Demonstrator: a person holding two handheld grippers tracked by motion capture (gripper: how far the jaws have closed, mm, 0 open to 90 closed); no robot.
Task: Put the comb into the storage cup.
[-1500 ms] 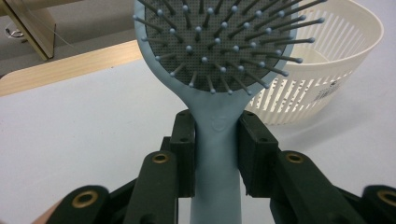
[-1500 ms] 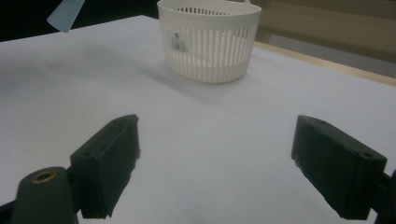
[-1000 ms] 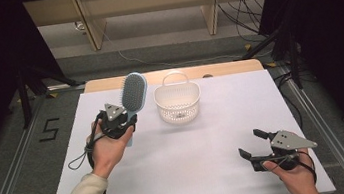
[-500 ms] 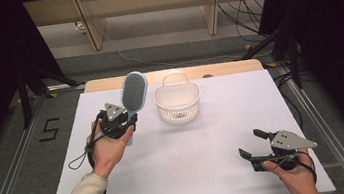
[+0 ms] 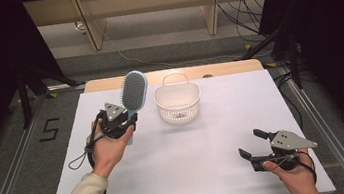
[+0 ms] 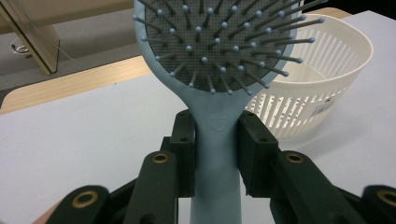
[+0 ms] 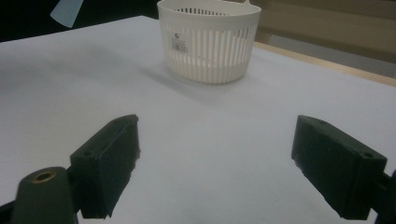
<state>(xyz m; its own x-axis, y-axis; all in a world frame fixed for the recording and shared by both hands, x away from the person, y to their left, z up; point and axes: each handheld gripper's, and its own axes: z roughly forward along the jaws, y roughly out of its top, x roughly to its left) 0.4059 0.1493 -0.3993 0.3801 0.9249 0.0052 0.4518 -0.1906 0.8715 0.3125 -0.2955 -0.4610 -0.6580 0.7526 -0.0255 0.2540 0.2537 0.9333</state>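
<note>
A: Where's the hairbrush [image 5: 133,93]?
B: Upright above the tabletop [image 5: 207,148], handle clamped in the left tongs [image 6: 216,154], just beside the slotted basket [image 5: 178,102].
A: The right tongs [image 5: 253,145]?
B: Apart, empty. Carry the brush over the rim, then lower it head-first.

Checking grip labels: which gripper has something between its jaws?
The left gripper: its jaws clamp the blue hairbrush by the handle. The right gripper is open over bare table.

a white surface [image 5: 210,172] stands on grey floor [image 5: 12,163]; behind its far edge are wooden furniture legs [image 5: 92,22], black cables [image 5: 244,12], dark sides.
</note>
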